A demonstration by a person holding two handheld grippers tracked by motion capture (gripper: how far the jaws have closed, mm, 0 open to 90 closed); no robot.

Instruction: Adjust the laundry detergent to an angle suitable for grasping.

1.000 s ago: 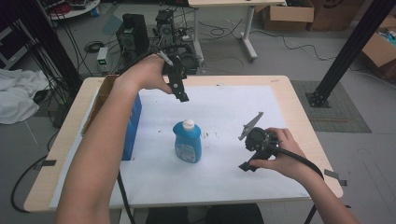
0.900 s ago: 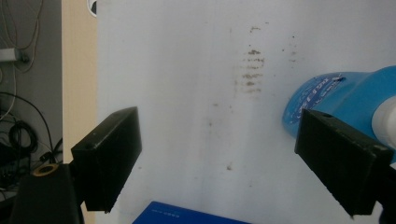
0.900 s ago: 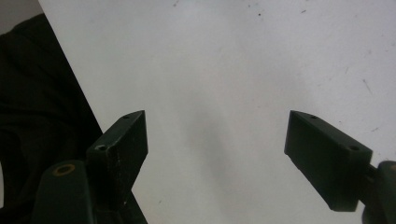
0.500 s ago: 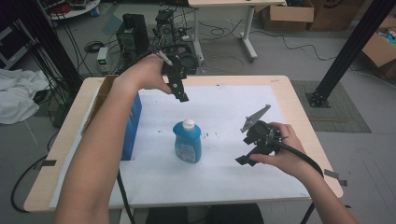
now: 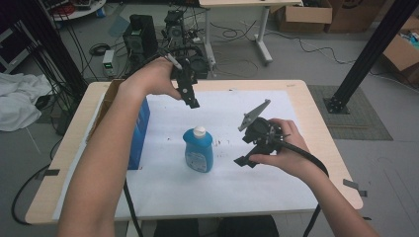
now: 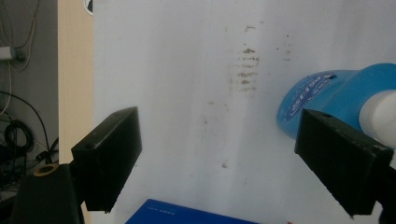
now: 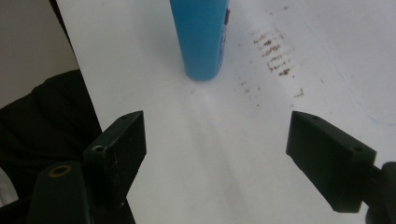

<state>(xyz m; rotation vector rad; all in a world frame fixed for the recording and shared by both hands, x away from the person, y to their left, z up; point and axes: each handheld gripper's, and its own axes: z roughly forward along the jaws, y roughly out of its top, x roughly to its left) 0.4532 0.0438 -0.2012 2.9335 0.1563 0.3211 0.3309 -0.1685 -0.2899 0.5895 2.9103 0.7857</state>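
A blue bottle (image 5: 199, 150) with a white cap stands upright in the middle of the white paper (image 5: 232, 192). My left gripper (image 5: 192, 102) hangs above the far part of the paper, pointing down, open and empty. In the left gripper view the bottle (image 6: 322, 93) lies beyond the right jaw of this gripper (image 6: 233, 158). My right gripper (image 5: 243, 148) is held up to the right of the bottle and points toward it. Its jaws have just been opening, with nothing between them. In the right gripper view the bottle (image 7: 201, 37) stands ahead of the open gripper (image 7: 233, 158).
A blue box (image 5: 141, 131) lies along the paper's left edge, and its corner (image 6: 187, 215) appears below the left gripper. Brown specks (image 7: 275, 56) mark the paper right of the bottle. The wooden table (image 5: 321, 123) ends close behind the right hand. Cables and equipment stand beyond the far edge.
My right gripper has risen and drifted a little toward the far side of the table, its jaws slightly wider. The left gripper and the bottle have stayed where they were.
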